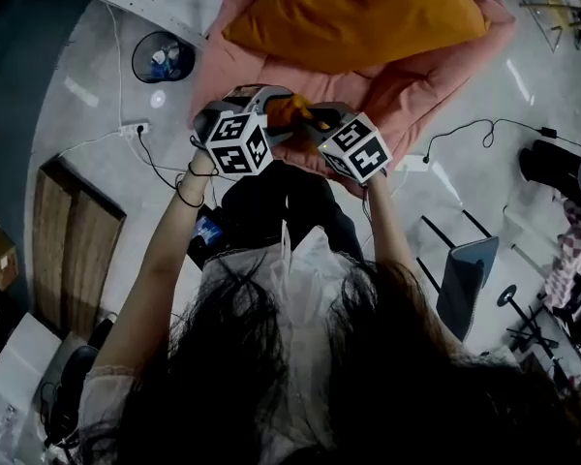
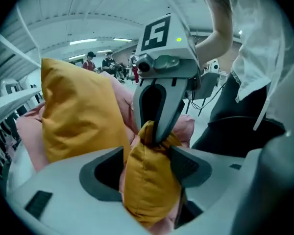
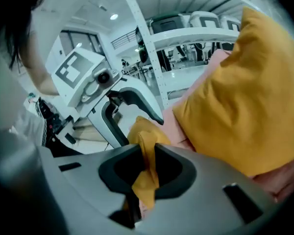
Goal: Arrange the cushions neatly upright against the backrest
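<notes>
Right claw (image 3: pixel 147 155) clamps a corner of the small orange cushion (image 3: pixel 143 131) mid-frame; left claw (image 2: pixel 148 158) stands apart around it. Large orange cushion (image 1: pixel 358 13) lies on the pink seat (image 1: pixel 421 85) above.

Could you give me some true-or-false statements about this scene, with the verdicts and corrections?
1. The right hand-held gripper is shut on the held orange cushion. True.
2. The big orange cushion lies on the floor. False: the big orange cushion rests on the pink seat.
3. The left hand-held gripper has its jaws apart round the held orange cushion. True.
4. The round bin stands on the pink seat. False: the round bin stands on the floor beside it.
</notes>
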### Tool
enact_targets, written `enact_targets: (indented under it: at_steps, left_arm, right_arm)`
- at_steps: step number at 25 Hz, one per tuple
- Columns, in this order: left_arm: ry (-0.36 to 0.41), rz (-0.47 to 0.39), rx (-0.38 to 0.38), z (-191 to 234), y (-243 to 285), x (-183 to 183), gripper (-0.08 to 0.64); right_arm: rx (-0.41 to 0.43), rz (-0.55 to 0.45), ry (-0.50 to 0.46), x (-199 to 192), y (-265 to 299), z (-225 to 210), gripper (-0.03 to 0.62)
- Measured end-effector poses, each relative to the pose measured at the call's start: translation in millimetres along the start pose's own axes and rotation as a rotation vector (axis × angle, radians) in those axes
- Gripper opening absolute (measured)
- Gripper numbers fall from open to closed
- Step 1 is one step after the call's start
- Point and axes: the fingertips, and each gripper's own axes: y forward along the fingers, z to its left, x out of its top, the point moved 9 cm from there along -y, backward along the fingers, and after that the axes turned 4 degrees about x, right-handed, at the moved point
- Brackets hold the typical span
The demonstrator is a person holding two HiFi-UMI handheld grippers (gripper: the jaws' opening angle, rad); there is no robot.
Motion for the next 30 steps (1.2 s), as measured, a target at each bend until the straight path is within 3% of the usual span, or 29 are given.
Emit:
enact_targets:
  at_steps: [5,8,11,15,17,21,26,30]
  left_arm:
    - [-0.043,0.038,-0.053,-6,12,-11,0.285]
    - [-0.064,0.091,-0.067,-14,21,-24,0.202]
    - [-0.119,0.107,-0.068,-19,27,-38,0.173]
    - [-0.171,0.105,-0.061,-24,25,-56,0.166]
    - [-0.178,0.131,-0.048,-23,21,-68,0.164]
    - [-0.209,0.214,-0.008,-18,12,-101,0.160]
    - [-0.287,0.247,0.022,-17,3,-134,0.154]
    - [-0.329,0.225,0.035,-16,1,-138,0.153]
  right_arm:
    - [-0.010,0.059,-0.087,-2,13,7,0.063]
    - [-0.025,0.073,-0.150,-9,28,14,0.064]
    - [-0.036,0.073,-0.207,-19,38,17,0.077]
    - [-0.007,-0.003,-0.132,-32,25,3,0.198]
    - [-0.006,-0.003,-0.089,-46,17,-9,0.222]
    - [-0.044,0.204,-0.084,-109,14,-39,0.251]
    - [-0.022,0.491,-0.132,-188,46,-60,0.278]
    - [-0.016,0.602,-0.113,-221,86,-73,0.279]
